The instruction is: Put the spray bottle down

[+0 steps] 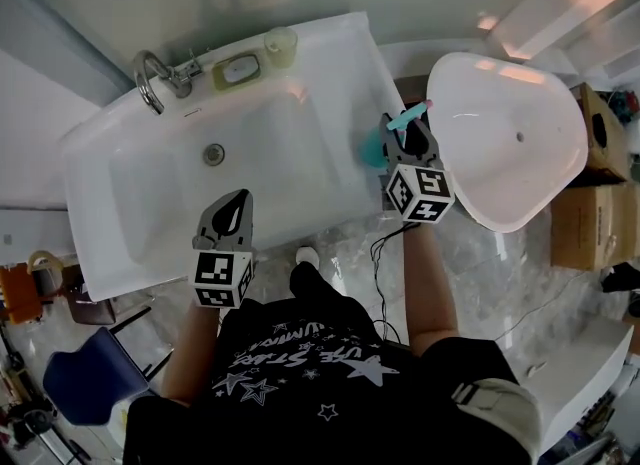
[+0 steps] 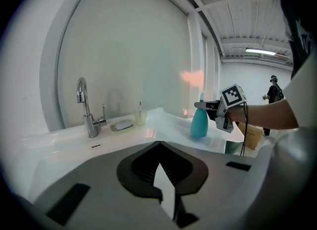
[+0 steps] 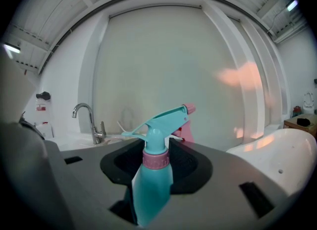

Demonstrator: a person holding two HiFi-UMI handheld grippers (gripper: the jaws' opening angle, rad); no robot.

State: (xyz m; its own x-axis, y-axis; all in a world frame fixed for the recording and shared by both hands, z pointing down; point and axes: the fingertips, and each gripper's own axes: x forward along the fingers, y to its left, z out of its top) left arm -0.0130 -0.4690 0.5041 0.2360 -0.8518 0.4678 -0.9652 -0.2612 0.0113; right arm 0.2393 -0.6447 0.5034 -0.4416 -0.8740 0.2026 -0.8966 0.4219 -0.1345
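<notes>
A teal spray bottle (image 1: pixel 375 145) with a pink collar and pink nozzle tip stands upright between the jaws of my right gripper (image 1: pixel 408 133), which is shut on its body. The bottle (image 2: pixel 199 120) sits at the right-hand ledge of the white sink (image 1: pixel 330 48). Its base is close to the ledge, but I cannot tell whether it touches. In the right gripper view the bottle (image 3: pixel 153 184) fills the gap between the jaws. My left gripper (image 1: pixel 232 215) is over the sink's front edge, shut with nothing in it.
A chrome tap (image 1: pixel 152 78), a soap dish (image 1: pixel 236 71) and a cup (image 1: pixel 281 45) line the sink's back ledge. A white bathtub (image 1: pixel 505 138) lies just right of the sink, with cardboard boxes (image 1: pixel 590 213) beyond it. A person (image 2: pixel 272 93) stands far off.
</notes>
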